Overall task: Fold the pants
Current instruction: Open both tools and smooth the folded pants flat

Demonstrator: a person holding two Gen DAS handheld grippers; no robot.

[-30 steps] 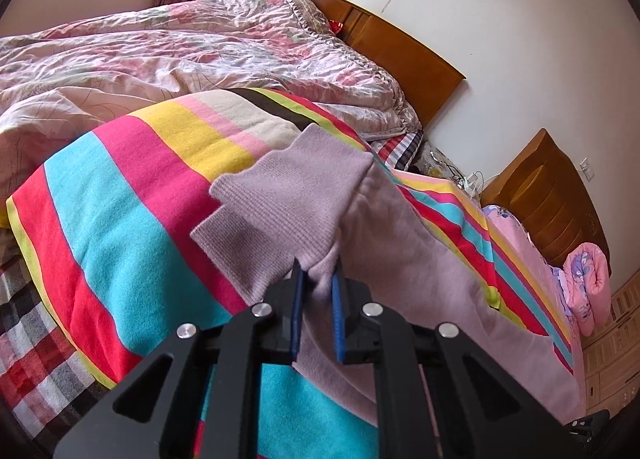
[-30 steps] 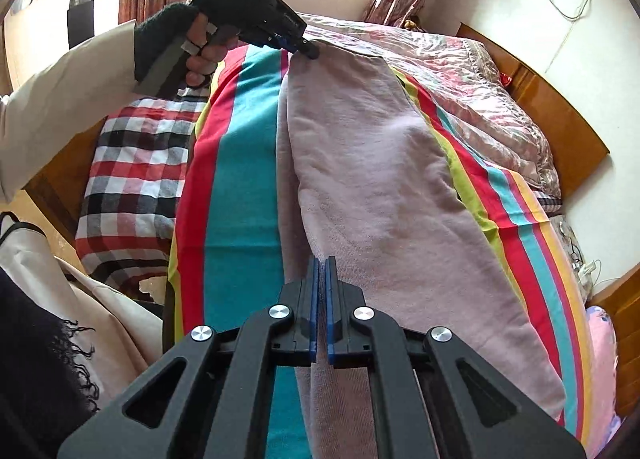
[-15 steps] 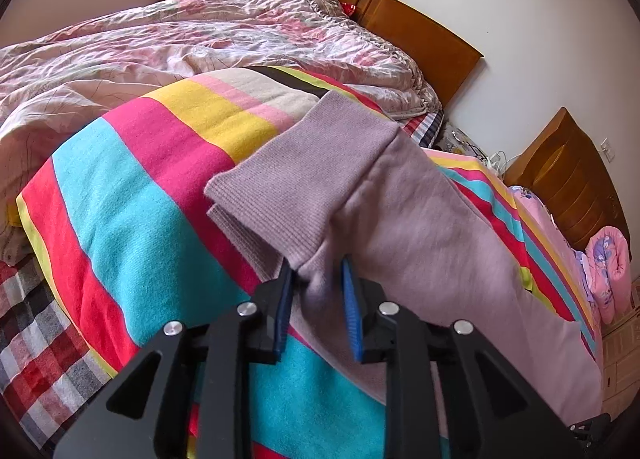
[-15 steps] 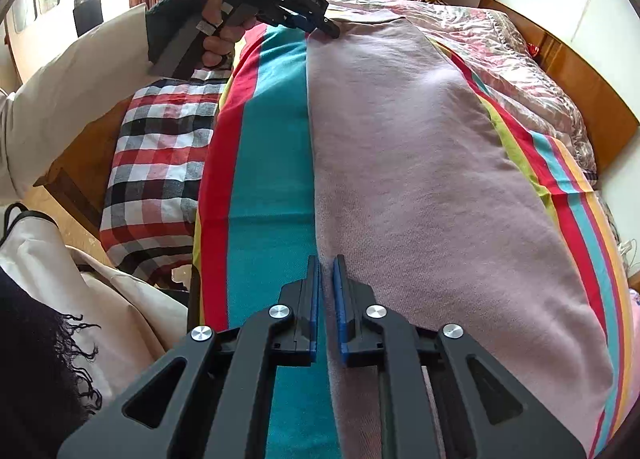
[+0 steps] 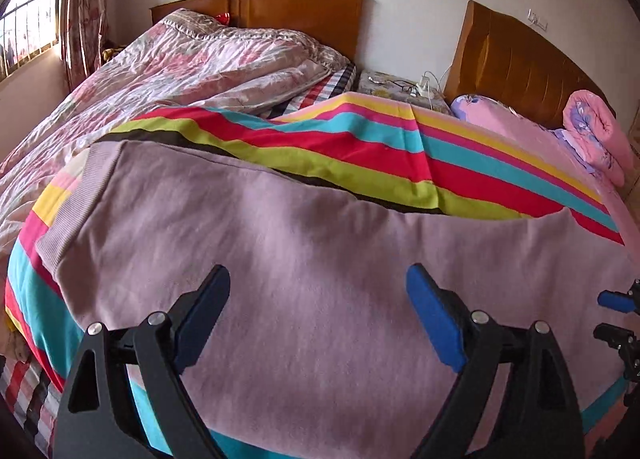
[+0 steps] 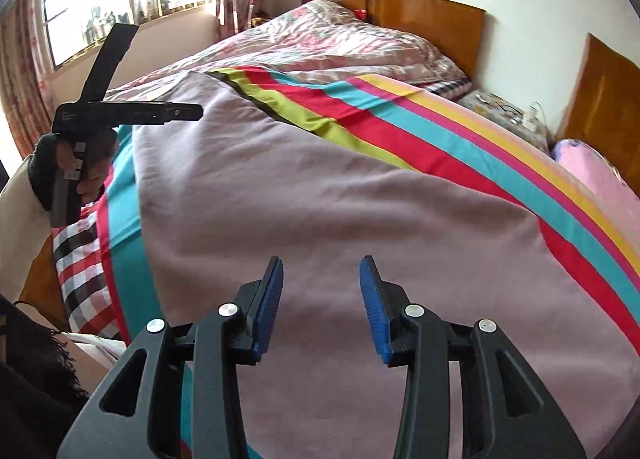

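Pants: mauve knit, spread flat across striped blanket on the near bed, ribbed cuff at left end. Left wrist view: near edge of pants draped toward the bed's front edge, far edge running along the black and lime stripes; open blanket beyond it up to the wooden headboard, floral quilt bunched on the far bed at left, rolled pink bedding at right. Left gripper opening, jaws wide, blue pads above the cloth with nothing pinched between them. Tip of the other gripper just visible at right edge. Versus a second ago: then clamped on a fold near the cuff, now let go and swung round to face the headboards. Right wrist view: pants fill the middle, one smooth layer, soft crease running diagonally; left edge lying along the teal stripe, plaid sheet and bed side past that, room to the right over bare stripes. Right gripper opening, about half spread, cloth below the pads, not gripped. Left gripper held up at the far left by a hand in dark cuff and pale sleeve, clear of the fabric. Versus a second ago: was shut on the pants' edge, now released; fabric lying flatter.
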